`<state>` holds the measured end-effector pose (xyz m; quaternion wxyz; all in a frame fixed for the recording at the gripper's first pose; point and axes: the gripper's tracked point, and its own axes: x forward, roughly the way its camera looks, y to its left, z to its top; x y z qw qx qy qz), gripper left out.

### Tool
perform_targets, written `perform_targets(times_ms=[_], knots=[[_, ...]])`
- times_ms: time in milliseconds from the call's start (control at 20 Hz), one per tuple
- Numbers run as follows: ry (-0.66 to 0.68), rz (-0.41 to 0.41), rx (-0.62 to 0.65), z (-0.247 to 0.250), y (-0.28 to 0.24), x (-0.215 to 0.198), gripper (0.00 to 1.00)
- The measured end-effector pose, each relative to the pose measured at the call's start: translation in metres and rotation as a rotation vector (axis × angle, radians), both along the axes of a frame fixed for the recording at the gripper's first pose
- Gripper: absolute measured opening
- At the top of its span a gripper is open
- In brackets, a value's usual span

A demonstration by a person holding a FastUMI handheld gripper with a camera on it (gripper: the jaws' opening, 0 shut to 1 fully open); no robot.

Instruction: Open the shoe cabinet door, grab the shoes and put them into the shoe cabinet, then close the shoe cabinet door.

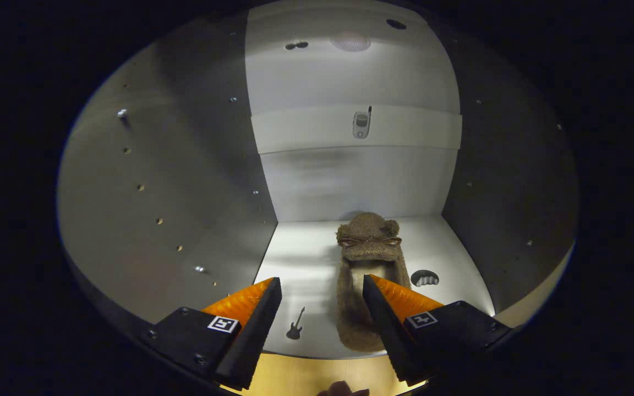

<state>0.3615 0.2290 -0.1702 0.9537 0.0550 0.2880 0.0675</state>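
A brown fuzzy slipper [366,258] with a small bow on its toe lies on the white shelf floor [306,258] inside the shoe cabinet, toe toward the back wall. My gripper [322,286] is open at the cabinet mouth. The slipper's heel end lies between my fingers, close against the right finger [384,313], and the left finger [264,308] stands well apart from it. Neither finger presses on the slipper.
Grey side walls [185,181] with peg holes close in left and right. The back wall [355,181] carries a white band with a phone sticker [361,124]. Guitar [295,325] and shell [424,278] stickers lie on the shelf floor. The shelf's light wooden front edge [306,377] runs below my fingers.
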Motion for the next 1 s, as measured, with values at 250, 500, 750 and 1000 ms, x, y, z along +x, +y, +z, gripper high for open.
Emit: perform_targets(times_ms=[250, 500, 750, 1000], knots=[[-0.125, -0.004, 0.049, 0.053, -0.013, -0.054, 0.98], [-0.312, -0.015, 0.052, 0.113, -0.029, -0.131, 0.98], [-0.43, -0.034, 0.039, 0.154, -0.056, -0.224, 0.98], [-0.493, -0.001, 0.021, 0.172, -0.076, -0.302, 0.98]])
